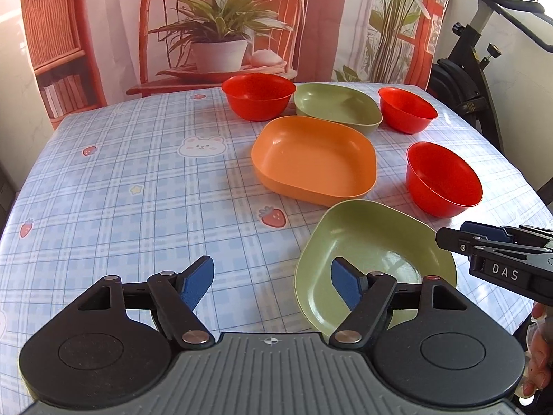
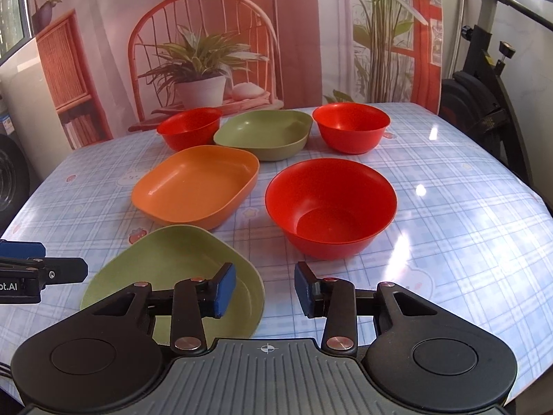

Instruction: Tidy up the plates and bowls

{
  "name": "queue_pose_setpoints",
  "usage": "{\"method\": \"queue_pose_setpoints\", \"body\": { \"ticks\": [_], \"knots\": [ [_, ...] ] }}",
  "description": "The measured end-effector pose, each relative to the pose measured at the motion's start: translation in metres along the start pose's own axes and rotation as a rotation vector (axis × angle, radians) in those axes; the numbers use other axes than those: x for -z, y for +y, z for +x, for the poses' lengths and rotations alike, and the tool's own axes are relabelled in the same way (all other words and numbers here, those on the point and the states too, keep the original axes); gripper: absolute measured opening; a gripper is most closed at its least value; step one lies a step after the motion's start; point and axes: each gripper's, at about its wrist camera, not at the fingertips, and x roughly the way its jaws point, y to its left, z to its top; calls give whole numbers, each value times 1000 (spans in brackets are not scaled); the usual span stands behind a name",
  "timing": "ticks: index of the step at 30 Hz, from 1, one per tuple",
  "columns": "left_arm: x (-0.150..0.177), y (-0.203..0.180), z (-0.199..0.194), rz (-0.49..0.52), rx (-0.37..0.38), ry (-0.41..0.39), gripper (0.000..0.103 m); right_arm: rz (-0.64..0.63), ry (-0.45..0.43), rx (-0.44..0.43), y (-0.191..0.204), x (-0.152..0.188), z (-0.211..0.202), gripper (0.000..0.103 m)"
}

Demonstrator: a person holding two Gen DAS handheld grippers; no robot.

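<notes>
A green plate (image 1: 373, 252) (image 2: 172, 263) lies nearest on the checked tablecloth. My left gripper (image 1: 273, 283) is open, its right pad over the plate's left rim and its left pad over bare cloth. My right gripper (image 2: 265, 290) is open too, with the plate's right rim in the gap between its pads, which do not press on it. Behind the plate lie an orange plate (image 1: 312, 159) (image 2: 197, 185) and a second green plate (image 1: 337, 105) (image 2: 264, 133). Three red bowls (image 1: 442, 180) (image 1: 257, 95) (image 1: 406, 109) stand around them, all upright.
The table (image 1: 121, 190) ends at a printed backdrop (image 1: 221, 34) of a chair and a plant. An exercise bike (image 1: 473, 65) stands off the far right corner. A hand (image 1: 539, 356) holds the right gripper at the lower right edge.
</notes>
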Motion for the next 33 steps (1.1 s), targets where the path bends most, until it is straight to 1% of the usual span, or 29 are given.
{"method": "queue_pose_setpoints", "body": {
  "ticks": [4, 6, 7, 8, 9, 12, 19, 20, 22, 23, 24, 25, 27, 30, 33],
  "knots": [
    [5, -1, 2, -18, 9, 11, 72, 12, 25, -12, -1, 2, 5, 25],
    [6, 0, 4, -38, 0, 33, 65, 19, 41, -13, -4, 5, 7, 22],
    [7, 1, 6, -46, 4, 39, 63, 26, 49, -15, -6, 7, 9, 18],
    [8, 1, 8, -53, 8, 44, 58, 33, 55, -14, -7, 7, 9, 14],
    [9, 2, 9, -61, 12, 52, 52, 44, 67, -12, -10, 8, 11, 13],
    [11, 1, 13, -65, 30, 70, 47, 53, 74, -19, -13, 9, 10, 13],
    [17, -2, 18, -66, 57, 88, 45, 41, 93, -24, -11, 11, 9, 13],
    [17, -2, 19, -69, 58, 90, 44, 43, 94, -23, -11, 11, 9, 14],
    [16, -3, 20, -73, 66, 86, 37, 50, 98, -22, -12, 11, 10, 14],
    [16, -3, 20, -71, 57, 79, 30, 55, 103, -22, -12, 11, 9, 15],
    [17, -3, 19, -64, 40, 68, 27, 60, 107, -23, -13, 11, 8, 15],
    [16, -4, 18, -61, 37, 61, 26, 63, 108, -27, -13, 11, 7, 17],
    [16, -5, 18, -59, 44, 54, 19, 75, 113, -32, -15, 13, 5, 17],
    [17, -8, 18, -48, 53, 47, 14, 87, 118, -34, -18, 13, 6, 19],
    [19, -9, 18, -40, 53, 43, 14, 81, 119, -32, -16, 14, 6, 19]
  ]
}}
